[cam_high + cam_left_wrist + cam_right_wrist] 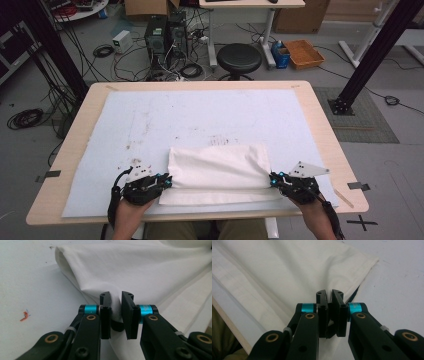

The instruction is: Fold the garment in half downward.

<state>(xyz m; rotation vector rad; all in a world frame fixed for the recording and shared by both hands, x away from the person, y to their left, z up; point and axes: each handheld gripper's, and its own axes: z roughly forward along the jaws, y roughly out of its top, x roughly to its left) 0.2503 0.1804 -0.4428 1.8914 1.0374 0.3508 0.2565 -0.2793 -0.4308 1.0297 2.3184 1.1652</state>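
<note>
white cloth (pixel 217 172) lies folded at the lower middle of the frame, on the pale sheet (pixel 150 125). right gripper (pixel 274 179) pinches its right edge tight; left gripper (pixel 166 181) has a fold between narrow jaws. i'd lift both ends evenly, keeping the edges aligned.

Even, soft light from above fills the high view, and the table (pixel 320 130) throws no hard shadow; its pale sheet (pixel 200 120) is bright but not glaring. In both gripper views the near black arms are soft and out of focus. The white cloth (pixel 140 267) is nearly washed out, with dim shadow in its folds
</note>
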